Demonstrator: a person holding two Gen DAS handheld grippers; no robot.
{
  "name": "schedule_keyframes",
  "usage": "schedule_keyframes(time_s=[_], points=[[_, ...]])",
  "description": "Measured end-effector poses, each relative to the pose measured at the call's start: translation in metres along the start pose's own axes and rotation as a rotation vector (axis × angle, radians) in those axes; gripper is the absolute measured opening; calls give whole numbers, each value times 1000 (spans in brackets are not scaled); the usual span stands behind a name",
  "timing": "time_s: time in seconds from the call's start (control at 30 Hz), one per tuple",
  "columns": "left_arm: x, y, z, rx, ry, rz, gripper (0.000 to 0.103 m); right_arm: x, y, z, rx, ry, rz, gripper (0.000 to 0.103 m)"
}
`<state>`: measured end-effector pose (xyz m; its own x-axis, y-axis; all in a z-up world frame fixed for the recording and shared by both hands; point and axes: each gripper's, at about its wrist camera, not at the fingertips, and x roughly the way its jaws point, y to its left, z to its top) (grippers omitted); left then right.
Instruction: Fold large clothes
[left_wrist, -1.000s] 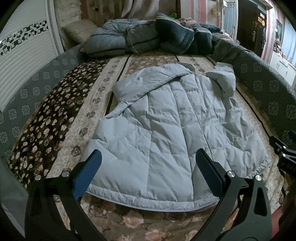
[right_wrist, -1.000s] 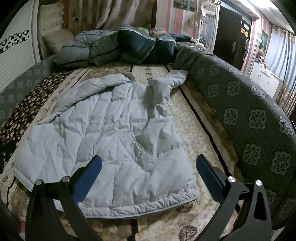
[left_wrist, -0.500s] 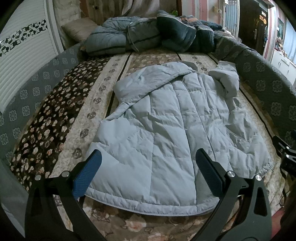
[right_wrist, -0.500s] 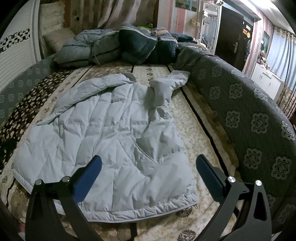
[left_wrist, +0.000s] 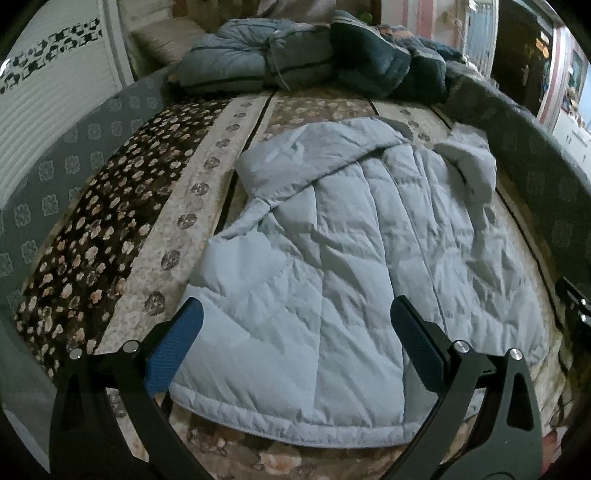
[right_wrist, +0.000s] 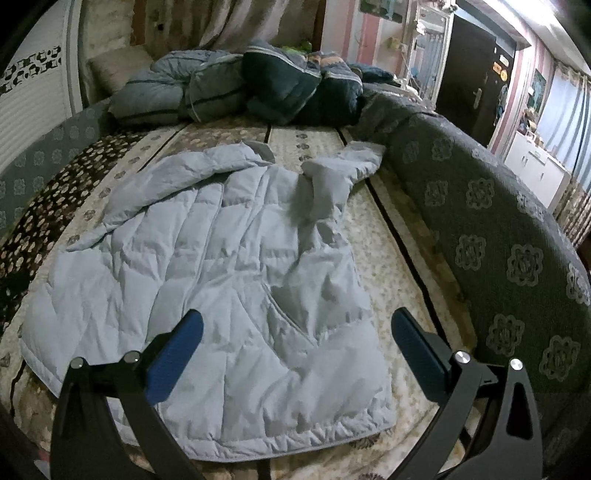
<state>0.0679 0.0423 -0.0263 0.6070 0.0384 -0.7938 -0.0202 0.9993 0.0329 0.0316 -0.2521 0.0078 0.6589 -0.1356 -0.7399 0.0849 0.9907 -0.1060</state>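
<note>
A pale blue quilted puffer jacket (left_wrist: 343, 266) (right_wrist: 221, 280) lies spread flat on a floral bedspread, hem toward me. One sleeve (left_wrist: 295, 162) is folded across the chest at the left, the other sleeve (right_wrist: 332, 177) lies bunched at the far right. My left gripper (left_wrist: 295, 321) hovers open above the hem's left half, nothing between its blue pads (left_wrist: 173, 343). My right gripper (right_wrist: 295, 332) hangs open over the hem's right corner, holding nothing.
Rolled grey and dark quilts (left_wrist: 303, 62) (right_wrist: 236, 88) are piled at the head of the bed. A padded grey patterned rail (right_wrist: 498, 236) runs along the right side, another rail (left_wrist: 55, 177) along the left. A dark door (right_wrist: 469, 62) stands beyond.
Both grippers have drifted slightly forward and lower toward the jacket's hem, so the jacket looks larger. The jacket itself has not moved and both grippers stay open.
</note>
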Motion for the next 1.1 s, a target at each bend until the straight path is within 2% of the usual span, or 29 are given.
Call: schedule_keyframes(time_s=[0.13,0.23,0.3,0.37,0.53,0.63,0.77,1.1], points=[[-2,2,6,-4,-31,0,100,3,-2,4,-4,-20,25,101],[-7,1,7,13,-86,15,100,4,-4,8,-8,-16,-4,101],[-7,-2,6,28,-92,13,100,3,-8,9,8,-4,-29,102],[-1,-7,6,56,-62,6,100,2,-11,9,14,-6,-51,101],[15,-18,4,125,18,-6,100,3,-23,4,49,12,-39,101],[18,-21,5,136,12,-6,100,11,-25,3,36,46,-48,101],[22,-23,9,146,21,-22,100,17,-21,0,0,54,-104,101],[40,-9,14,99,46,-77,100,38,-20,0,-15,118,-79,101]])
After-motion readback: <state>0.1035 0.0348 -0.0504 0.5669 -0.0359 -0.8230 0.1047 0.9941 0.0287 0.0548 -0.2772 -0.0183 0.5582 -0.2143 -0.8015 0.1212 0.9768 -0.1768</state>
